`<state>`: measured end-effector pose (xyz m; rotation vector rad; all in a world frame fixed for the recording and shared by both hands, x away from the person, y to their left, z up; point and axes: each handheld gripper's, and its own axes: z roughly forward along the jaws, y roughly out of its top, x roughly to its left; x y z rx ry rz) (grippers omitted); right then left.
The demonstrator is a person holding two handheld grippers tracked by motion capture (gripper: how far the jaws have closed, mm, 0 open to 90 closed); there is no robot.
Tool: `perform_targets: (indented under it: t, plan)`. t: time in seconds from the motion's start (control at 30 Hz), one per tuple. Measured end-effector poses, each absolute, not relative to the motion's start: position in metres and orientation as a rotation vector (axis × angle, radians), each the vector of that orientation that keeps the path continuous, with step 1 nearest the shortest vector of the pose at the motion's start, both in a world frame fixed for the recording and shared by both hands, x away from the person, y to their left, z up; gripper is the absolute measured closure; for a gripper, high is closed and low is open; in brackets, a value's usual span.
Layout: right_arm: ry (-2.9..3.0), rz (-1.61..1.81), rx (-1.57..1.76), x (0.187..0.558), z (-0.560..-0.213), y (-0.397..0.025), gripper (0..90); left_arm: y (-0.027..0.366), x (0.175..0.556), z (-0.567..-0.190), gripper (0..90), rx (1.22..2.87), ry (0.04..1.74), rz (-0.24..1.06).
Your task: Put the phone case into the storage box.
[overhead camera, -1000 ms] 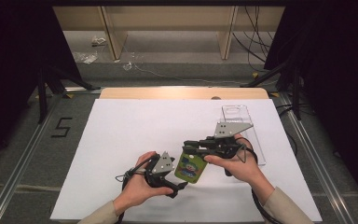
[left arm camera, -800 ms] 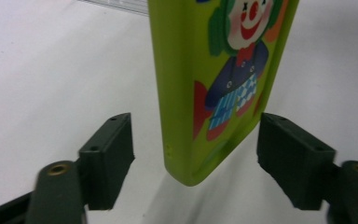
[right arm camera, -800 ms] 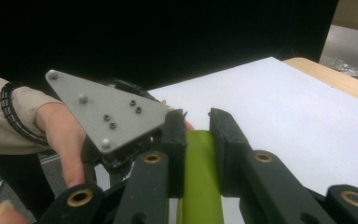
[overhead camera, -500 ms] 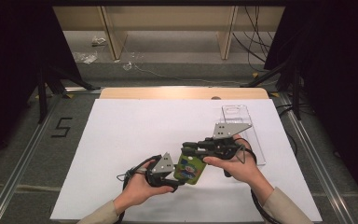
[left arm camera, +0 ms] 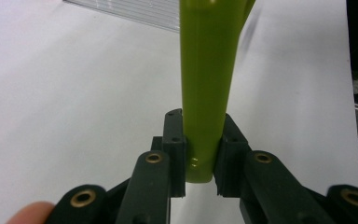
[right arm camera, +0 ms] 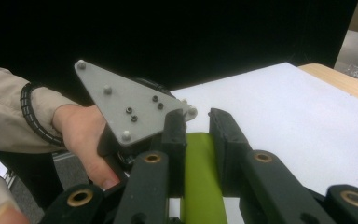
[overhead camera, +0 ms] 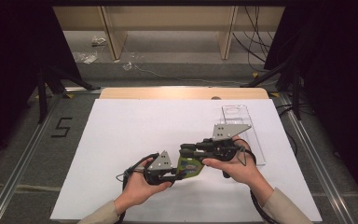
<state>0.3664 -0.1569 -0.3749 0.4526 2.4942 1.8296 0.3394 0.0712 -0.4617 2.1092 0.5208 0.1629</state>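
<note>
Layout at the table. The pouch (overhead camera: pixel 189 165) lies between the two grippers, above the sheet (overhead camera: pixel 121 140) that covers the table (overhead camera: pixel 121 93). The left gripper (overhead camera: pixel 174 173) stands to its left, its fingers (left arm camera: pixel 175 144) on either side of the pouch's near edge, touching it; the pouch runs forward from those fingers. The right gripper (overhead camera: pixel 185 151) stands behind and to the right of the pouch, its fingers (right arm camera: pixel 226 140) on both sides of the pouch's edge. Beyond the right gripper's fingers sits the left hand (right arm camera: pixel 86 135). A tray (overhead camera: pixel 242 122) lies on the sheet behind the right gripper, well apart from the left fingers.
</note>
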Motion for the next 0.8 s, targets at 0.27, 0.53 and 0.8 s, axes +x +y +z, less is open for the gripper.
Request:
perform_targets:
  t: [0.27,0.53,0.8]
  plan:
    - [2.495,1.836,0.447,0.3666,-0.3754,-0.1571,77.8,0.0713,0.3394,-0.4614,77.1,2.113,0.526,0.161]
    - [2.499,1.835,0.419,0.3675,-0.3753,-0.1582,76.5,0.072,0.3399,-0.4611,77.1,2.12,0.533,0.175]
    - [2.46,1.753,0.361,0.3694,-0.3741,-0.161,54.7,0.0737,0.3406,-0.4598,77.1,2.118,0.547,0.199]
